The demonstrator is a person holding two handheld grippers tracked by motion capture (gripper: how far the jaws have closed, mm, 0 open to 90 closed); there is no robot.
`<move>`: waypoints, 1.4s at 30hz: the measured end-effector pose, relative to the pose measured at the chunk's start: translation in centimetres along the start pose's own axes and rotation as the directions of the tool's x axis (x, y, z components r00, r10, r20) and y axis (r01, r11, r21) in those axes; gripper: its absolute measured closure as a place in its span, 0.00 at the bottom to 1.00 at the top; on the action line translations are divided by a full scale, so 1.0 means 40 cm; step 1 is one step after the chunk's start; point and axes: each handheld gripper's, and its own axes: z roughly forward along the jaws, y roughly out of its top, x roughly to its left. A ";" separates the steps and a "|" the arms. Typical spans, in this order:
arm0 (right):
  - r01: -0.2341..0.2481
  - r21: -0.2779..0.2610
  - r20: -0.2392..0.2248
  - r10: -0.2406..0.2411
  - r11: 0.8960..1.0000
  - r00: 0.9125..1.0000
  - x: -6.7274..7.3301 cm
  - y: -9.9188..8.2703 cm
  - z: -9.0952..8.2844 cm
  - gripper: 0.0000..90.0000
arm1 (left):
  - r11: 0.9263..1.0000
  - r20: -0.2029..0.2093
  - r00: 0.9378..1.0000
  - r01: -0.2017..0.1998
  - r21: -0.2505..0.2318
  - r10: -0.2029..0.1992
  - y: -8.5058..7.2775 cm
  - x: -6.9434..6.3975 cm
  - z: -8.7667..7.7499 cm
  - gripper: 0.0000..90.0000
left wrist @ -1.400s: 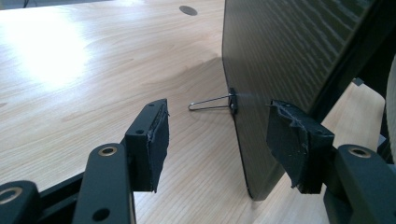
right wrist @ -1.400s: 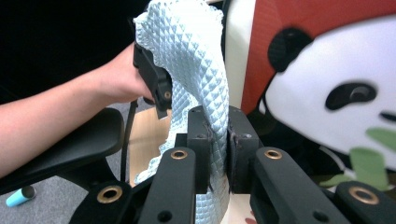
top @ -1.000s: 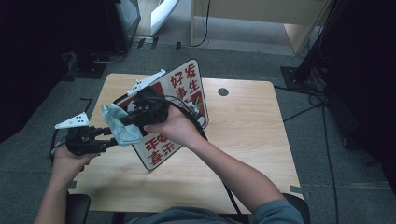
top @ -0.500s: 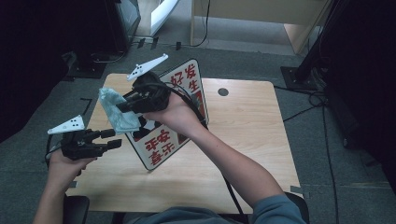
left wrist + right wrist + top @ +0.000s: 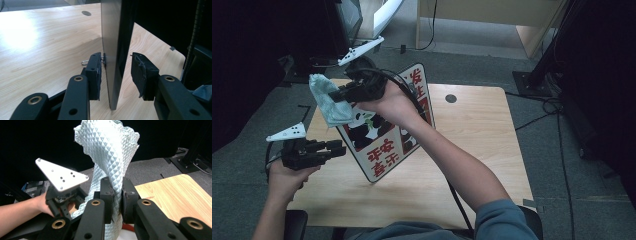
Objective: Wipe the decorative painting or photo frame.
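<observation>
A sign board [image 5: 384, 150] with red characters and a panda picture stands tilted on its lower edge on the wooden table [image 5: 472, 135]. My left gripper [image 5: 341, 148] reaches to its left edge. In the left gripper view the board [image 5: 110, 37] passes between the jaws of the left gripper [image 5: 117, 70], which have just been closing; the right pad [image 5: 143, 75] stands off it. My right gripper [image 5: 337, 97] hangs raised near the board's top left, shut on a pale blue quilted cloth [image 5: 328, 102]. That cloth [image 5: 110, 150] rises from the right gripper [image 5: 115, 197].
A round cable hole [image 5: 451, 98] sits at the table's far side. A small metal hook [image 5: 85, 62] shows by the board's edge. Dark equipment stands at the far left, cables [image 5: 562, 150] run over the floor on the right, and pale wooden furniture [image 5: 492, 12] stands behind.
The right gripper has lifted the cloth up and away to the far left. The left gripper has stayed at the board's edge and its jaws have narrowed around it.
</observation>
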 end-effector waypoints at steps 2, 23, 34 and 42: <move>-0.005 0.005 -0.006 0.005 1.000 1.000 -0.011 0.003 0.006 0.92 | 1.000 0.007 1.000 0.006 0.003 -0.006 0.000 -0.002 0.008 0.67; -0.053 0.028 -0.021 0.054 0.998 0.998 -0.060 -0.033 0.032 0.92 | 1.000 -0.039 0.999 -0.006 0.010 0.006 0.017 -0.022 0.057 0.87; -0.048 0.008 -0.024 0.048 0.999 0.999 -0.067 -0.042 0.025 0.91 | 1.000 -0.045 0.999 0.006 0.015 -0.005 0.018 -0.027 0.057 0.88; -0.061 0.002 -0.017 0.061 0.998 0.998 -0.079 -0.050 0.014 0.91 | 1.000 -0.042 0.999 0.009 0.016 -0.008 0.017 -0.028 0.056 0.88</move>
